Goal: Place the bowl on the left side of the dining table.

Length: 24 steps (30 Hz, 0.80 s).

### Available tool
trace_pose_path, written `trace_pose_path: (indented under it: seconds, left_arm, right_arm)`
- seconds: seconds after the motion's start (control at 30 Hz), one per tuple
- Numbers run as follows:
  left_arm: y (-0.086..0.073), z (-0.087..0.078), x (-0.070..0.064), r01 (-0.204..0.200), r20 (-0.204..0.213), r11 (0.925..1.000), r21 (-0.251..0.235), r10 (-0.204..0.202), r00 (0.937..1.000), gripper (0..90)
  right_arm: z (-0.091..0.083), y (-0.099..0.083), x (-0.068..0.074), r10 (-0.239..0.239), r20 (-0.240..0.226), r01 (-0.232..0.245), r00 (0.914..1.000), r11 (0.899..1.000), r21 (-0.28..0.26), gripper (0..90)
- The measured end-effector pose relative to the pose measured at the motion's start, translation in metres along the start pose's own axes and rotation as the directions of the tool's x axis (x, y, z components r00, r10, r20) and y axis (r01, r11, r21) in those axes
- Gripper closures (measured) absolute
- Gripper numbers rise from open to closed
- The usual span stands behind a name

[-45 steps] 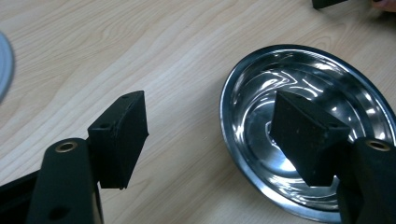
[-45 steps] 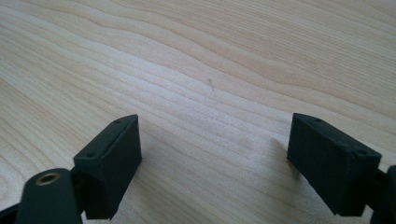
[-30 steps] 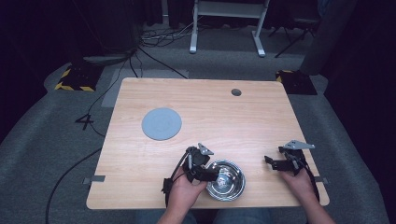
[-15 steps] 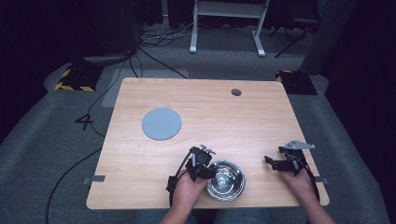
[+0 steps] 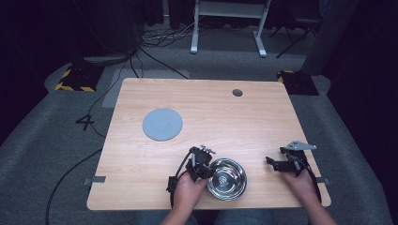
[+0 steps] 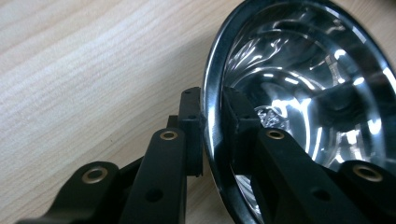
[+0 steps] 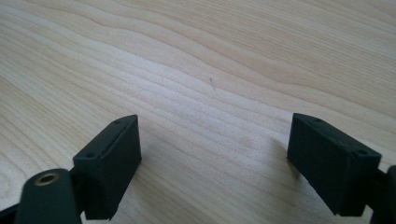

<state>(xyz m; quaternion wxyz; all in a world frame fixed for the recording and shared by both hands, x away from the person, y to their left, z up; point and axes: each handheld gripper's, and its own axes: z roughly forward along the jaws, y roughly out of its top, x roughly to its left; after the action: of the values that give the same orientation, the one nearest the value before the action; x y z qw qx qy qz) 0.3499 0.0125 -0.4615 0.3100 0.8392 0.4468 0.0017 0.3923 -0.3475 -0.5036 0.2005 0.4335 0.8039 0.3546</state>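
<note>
While the left gripper pinches the rim of the steel bowl, one jaw outside and one inside at the bowl's nine o'clock edge, the bowl sits near the table's six o'clock edge and the right gripper rests with its jaws spread wide and holding nothing at the bowl's three o'clock. Because the hold covers only a narrow stretch of slick, curved metal, I judge the bowl could pivot or slip free if lifted quickly. A careless push could send it off the near edge.

steel bowl cut off at right edge, far rim blurred
</note>
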Motion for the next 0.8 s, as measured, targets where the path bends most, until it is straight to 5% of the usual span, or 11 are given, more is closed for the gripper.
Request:
trace_pose_path:
  seconds: [0.17, 0.47, 0.8]
  left_arm:
    - [0.003, -0.008, -0.003, -0.005, 0.015, 0.9995, -0.031, 0.006, 0.9999, 81.9]
    - [0.005, -0.018, -0.009, -0.051, -0.029, 0.9969, -0.06, 0.049, 0.9984, 83.0]
    - [0.008, -0.029, -0.005, -0.026, -0.041, 0.9952, -0.094, 0.022, 0.9989, 83.0]
  right_arm:
    - [0.0, 0.0, 0.0, 0.0, 0.0, 0.0, 1.0, 1.0, 0.0, 17.7]
    - [0.0, 0.0, 0.0, 0.0, -0.001, 0.0, 1.0, 1.0, 0.0, 17.7]
    - [0.0, 0.0, 0.0, -0.002, -0.001, 0.002, 1.0, 1.0, 0.0, 17.9]
